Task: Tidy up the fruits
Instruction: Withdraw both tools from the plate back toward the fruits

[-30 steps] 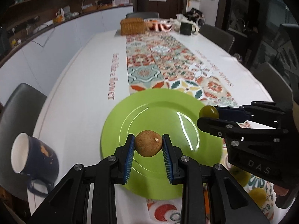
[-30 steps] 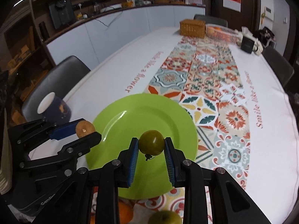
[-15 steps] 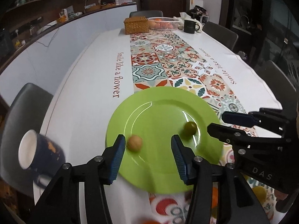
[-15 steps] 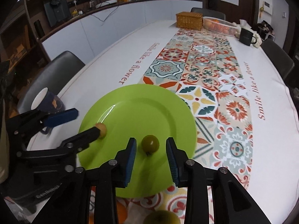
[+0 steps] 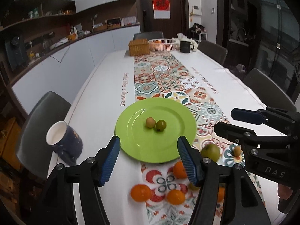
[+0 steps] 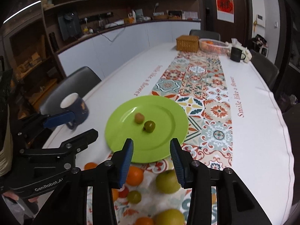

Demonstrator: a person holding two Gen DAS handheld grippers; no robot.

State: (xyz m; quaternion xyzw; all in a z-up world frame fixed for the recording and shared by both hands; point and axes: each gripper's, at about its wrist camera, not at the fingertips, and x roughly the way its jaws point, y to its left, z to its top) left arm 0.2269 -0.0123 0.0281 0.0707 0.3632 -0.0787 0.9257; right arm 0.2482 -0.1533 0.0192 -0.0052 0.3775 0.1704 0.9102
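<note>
A green plate point(image 5: 168, 110) point(image 6: 168, 140) holds a small brown fruit point(image 5: 150, 122) point(image 6: 139, 118) and a small green fruit point(image 5: 161, 125) point(image 6: 149, 125), side by side. My left gripper point(image 5: 148, 157) is open and empty, above the plate's near edge. My right gripper point(image 6: 151, 159) is open and empty, just short of the plate. Loose fruit lies on the runner near me: oranges point(image 5: 140, 192) point(image 6: 134, 175), green apples point(image 5: 210, 152) point(image 6: 166, 181), a small brown fruit point(image 5: 237, 151). The right gripper also shows in the left wrist view point(image 5: 225, 121), and the left gripper in the right wrist view point(image 6: 82, 125).
A dark blue mug point(image 5: 63, 142) point(image 6: 76, 103) stands left of the plate near the table edge. A wicker box point(image 5: 139, 46), a white basket point(image 5: 162, 44) and a black mug point(image 5: 184, 46) stand at the far end. Chairs surround the table.
Both grippers opened and let their fruits go onto the plate, then pulled back and up. The two fruits rolled together near the plate's middle.
</note>
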